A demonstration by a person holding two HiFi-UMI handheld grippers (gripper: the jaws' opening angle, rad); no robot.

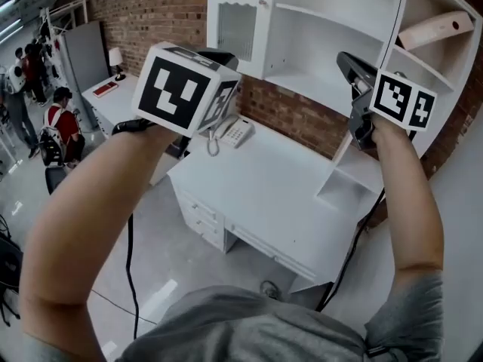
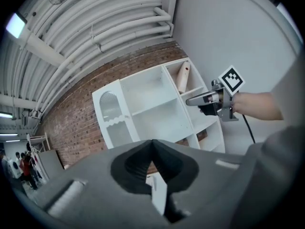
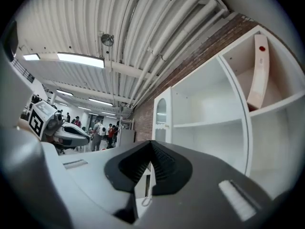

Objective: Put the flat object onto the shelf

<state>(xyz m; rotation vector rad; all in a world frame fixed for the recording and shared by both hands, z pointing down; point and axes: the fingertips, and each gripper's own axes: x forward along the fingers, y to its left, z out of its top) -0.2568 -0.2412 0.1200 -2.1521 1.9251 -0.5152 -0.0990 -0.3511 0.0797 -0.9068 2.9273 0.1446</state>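
So the flat object, a pale pinkish board with a small red dot near one end, is in the top right compartment of the white shelf. It's leaning at a slant rather than lying down, probably because that slot is narrow. By my read the placing part is done.

Both tools are up in the air in front of the shelf, well apart from each other and touching nothing. The left tool is pinched fully closed with nothing in it. The right tool is also closed and empty. I'd guess they're held high and clear like that just to stay out of the shelf's way.

Other stuff: below the shelf there's a white counter with a telephone near the brick wall. The shelf's left side has a glass door. A cable hangs from the right tool down past the counter edge, so it could snag there. A few people stand far off to the left, not in the way.
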